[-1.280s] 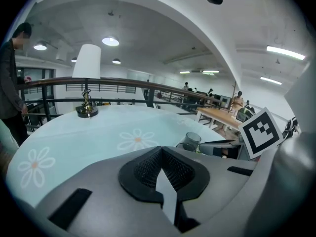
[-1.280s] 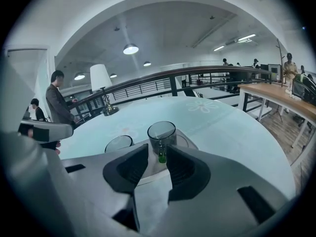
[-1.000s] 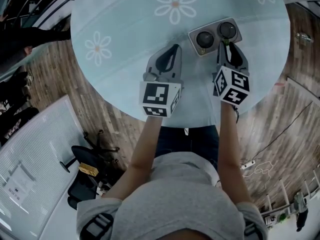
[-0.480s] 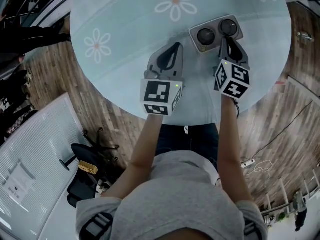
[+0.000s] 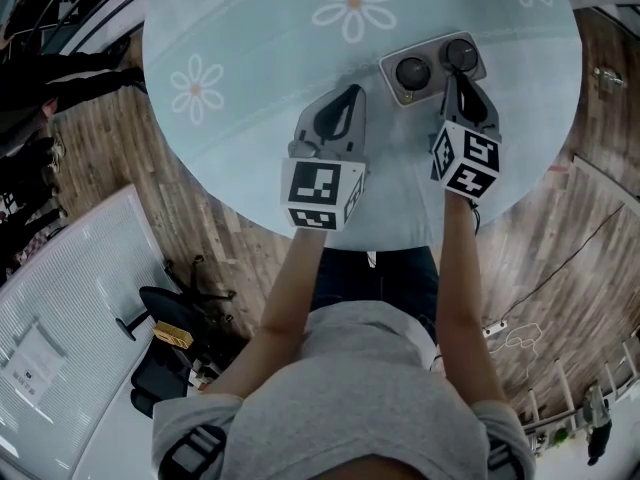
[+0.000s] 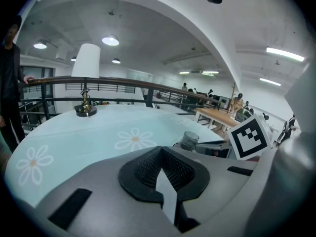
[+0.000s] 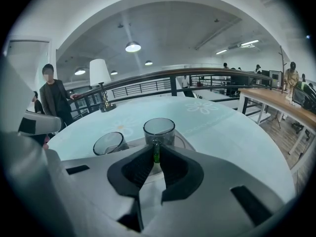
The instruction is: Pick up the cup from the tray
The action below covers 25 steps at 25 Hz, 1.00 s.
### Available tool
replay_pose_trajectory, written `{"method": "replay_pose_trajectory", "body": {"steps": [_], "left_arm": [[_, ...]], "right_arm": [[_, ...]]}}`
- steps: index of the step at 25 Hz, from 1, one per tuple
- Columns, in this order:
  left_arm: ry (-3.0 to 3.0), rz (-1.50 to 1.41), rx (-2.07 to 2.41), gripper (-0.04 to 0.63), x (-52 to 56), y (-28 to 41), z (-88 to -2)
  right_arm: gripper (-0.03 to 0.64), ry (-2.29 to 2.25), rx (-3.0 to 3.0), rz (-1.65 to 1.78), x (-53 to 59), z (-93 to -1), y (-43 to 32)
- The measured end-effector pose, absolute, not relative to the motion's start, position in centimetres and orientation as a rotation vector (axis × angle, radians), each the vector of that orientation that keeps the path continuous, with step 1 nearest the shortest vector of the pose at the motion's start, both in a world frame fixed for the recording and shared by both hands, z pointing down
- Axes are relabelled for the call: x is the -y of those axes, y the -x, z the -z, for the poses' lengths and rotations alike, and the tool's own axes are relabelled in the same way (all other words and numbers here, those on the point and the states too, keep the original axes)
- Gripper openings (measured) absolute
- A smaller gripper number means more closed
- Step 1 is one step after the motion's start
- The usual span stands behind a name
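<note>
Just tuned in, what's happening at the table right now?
A person holds a gripper in each hand over the round table. The right gripper has its tips at the near side of one cup on the grey tray, jaws almost together; whether they grip it I cannot tell. A second cup stands beside it. The left gripper is shut, empty, off the tray.

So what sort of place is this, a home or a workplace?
Most likely a large open-plan office, perhaps on an upper level: long desks with people at them, ceiling lights in rows, and a railing running behind the round flowered table.
</note>
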State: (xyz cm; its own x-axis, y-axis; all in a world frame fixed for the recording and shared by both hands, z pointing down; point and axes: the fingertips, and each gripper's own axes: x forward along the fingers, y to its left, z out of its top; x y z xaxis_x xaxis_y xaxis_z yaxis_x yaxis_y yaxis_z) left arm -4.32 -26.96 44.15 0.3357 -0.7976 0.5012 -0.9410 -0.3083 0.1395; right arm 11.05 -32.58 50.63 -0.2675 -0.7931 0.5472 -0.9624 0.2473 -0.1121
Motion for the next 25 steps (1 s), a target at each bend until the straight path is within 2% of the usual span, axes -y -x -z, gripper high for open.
{"method": "replay_pose_trajectory", "body": {"steps": [25], "left_arm": [[-2.260, -0.436, 1.502, 0.006, 26.0, 3.1, -42.8]], "right_arm": [[0.038, -1.740, 2.062, -0.627, 28.4, -48.6, -15.7]]}}
